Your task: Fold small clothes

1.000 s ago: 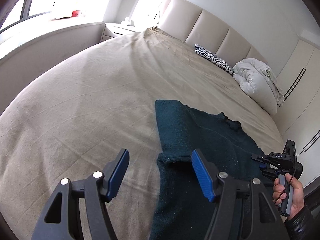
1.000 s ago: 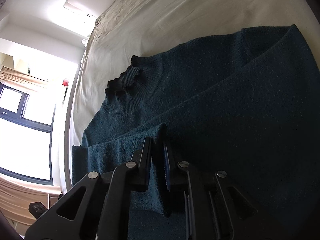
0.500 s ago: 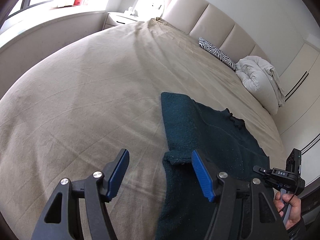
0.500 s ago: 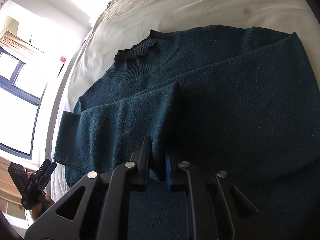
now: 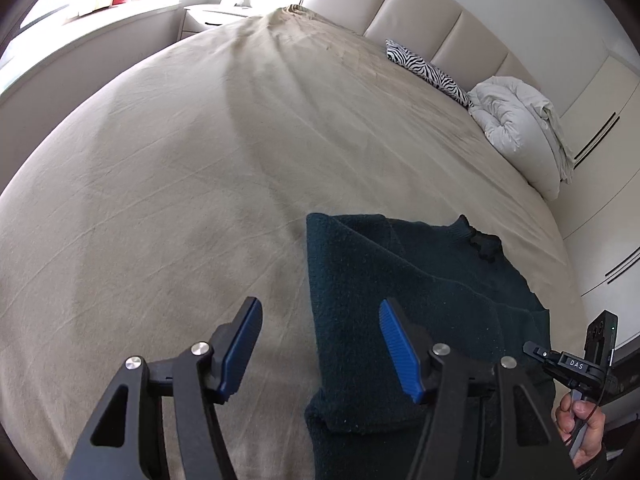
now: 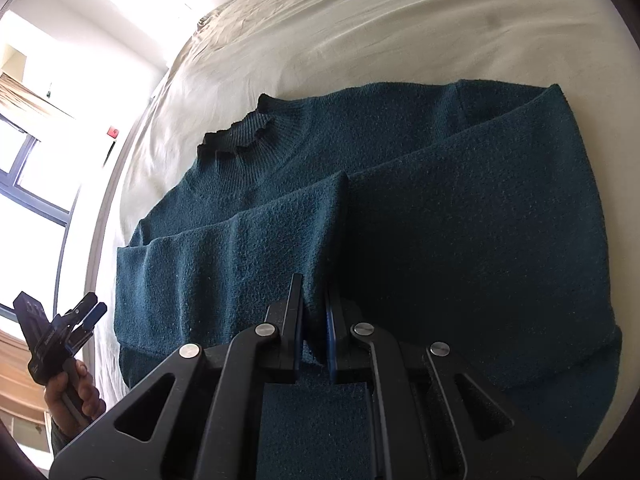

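A dark teal knit sweater (image 5: 400, 280) lies flat on the beige bed sheet (image 5: 200, 160), its ribbed collar (image 6: 236, 136) toward the far side. Both sleeves are folded across the body, and their cuffs meet near the middle. My right gripper (image 6: 314, 320) is shut on a pinch of the sleeve (image 6: 240, 260) at that seam. My left gripper (image 5: 320, 344) hovers over the sweater's left edge. Its jaws are closing, the edge lies between them, and the blue pads (image 5: 396, 348) do not touch the cloth. Each gripper shows in the other's view, held by a hand (image 6: 68, 392).
A zebra-print pillow (image 5: 428, 68) and a bundled white duvet (image 5: 520, 120) lie by the padded headboard (image 5: 400, 4). A nightstand (image 5: 216, 16) stands at the far corner and wardrobe doors (image 5: 600, 128) line the right side. Bare sheet spreads left of the sweater.
The left gripper has slid over toward the sweater, so its edge now lies between the fingers. The right jaws have pinched shut on the sleeve and the wrist has rolled.
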Demonstrator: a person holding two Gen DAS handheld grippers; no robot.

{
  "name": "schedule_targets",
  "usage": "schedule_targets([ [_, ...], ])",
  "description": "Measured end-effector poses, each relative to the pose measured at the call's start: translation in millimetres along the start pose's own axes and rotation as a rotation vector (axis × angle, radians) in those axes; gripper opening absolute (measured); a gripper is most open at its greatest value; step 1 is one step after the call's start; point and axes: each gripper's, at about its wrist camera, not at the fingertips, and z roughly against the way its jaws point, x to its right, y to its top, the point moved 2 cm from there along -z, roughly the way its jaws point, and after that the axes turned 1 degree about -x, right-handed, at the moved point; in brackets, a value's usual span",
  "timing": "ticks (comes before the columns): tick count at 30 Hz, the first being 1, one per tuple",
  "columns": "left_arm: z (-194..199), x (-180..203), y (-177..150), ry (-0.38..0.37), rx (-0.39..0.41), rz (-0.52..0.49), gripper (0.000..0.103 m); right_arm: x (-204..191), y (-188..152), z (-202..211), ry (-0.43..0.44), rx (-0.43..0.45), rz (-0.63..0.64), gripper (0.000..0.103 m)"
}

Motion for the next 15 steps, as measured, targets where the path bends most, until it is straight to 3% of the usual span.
schedule_targets([
  [7, -39.1, -3.4, 31.7, -0.01, -0.091, 0.001, 0.057, -0.7, 0.5, -3.0, 0.025, -0.004, 0.04, 0.009],
  [11, -55.2, -10.1, 40.3, -0.015, -0.125, 0.0, 0.034, 2.7, 0.4, -5.3, 0.037, -0.007, 0.04, 0.009],
  [15, -59.7, -15.1, 46.1, -0.032, -0.126, 0.014, 0.02, 5.2, -0.4, -6.7, 0.045, 0.0, 0.041, 0.009],
])
